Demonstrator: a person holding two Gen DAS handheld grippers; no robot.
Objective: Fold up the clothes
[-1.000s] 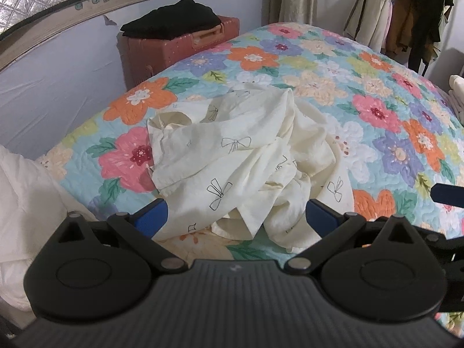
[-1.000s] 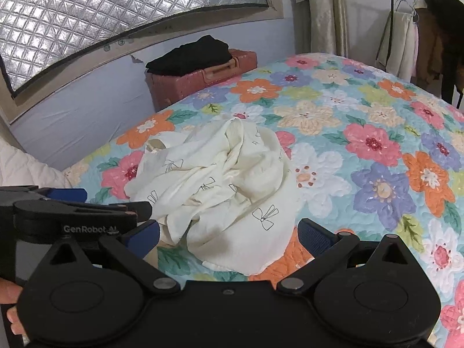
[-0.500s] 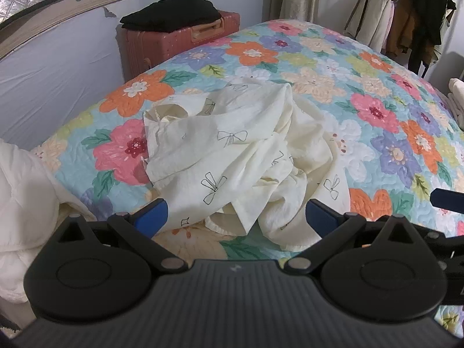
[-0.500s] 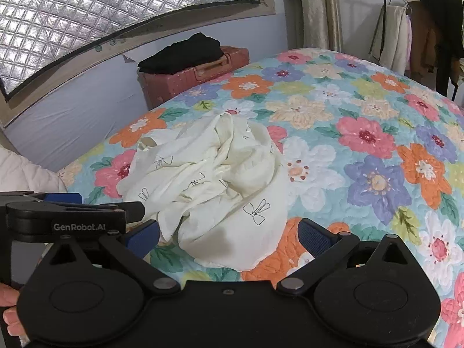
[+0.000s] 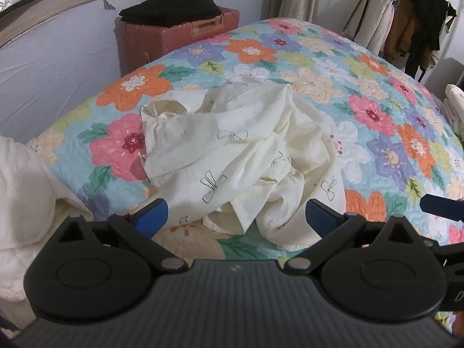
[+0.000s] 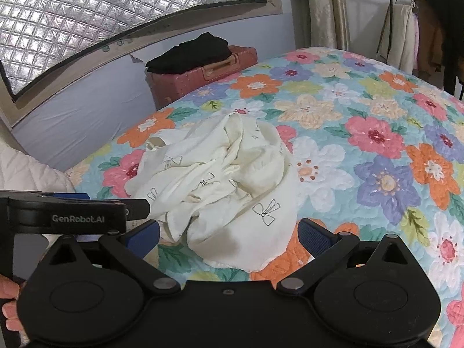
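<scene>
Item: 1 cream garment (image 5: 243, 156) with bow print, crumpled in a heap on the floral quilt (image 5: 385, 121), near its front edge. Left gripper (image 5: 236, 214) and right gripper (image 6: 229, 233): both spread wide, holding nothing, poised just short of the heap. Step, as judged: approach before the first grasp. Next move calls for finding 2 hem corners and spreading the garment flat.

A home bedroom: a bed (image 6: 362, 110) under a quilted floral bedspread fills most of the room. A pink suitcase (image 6: 203, 75) topped with dark folded clothes (image 6: 188, 53) stands against the wall, below a window covered in silver insulating foil (image 6: 101, 14). Garments hang on a clothes rack (image 5: 406, 14) in the corner beside a curtain (image 6: 322, 8).
</scene>
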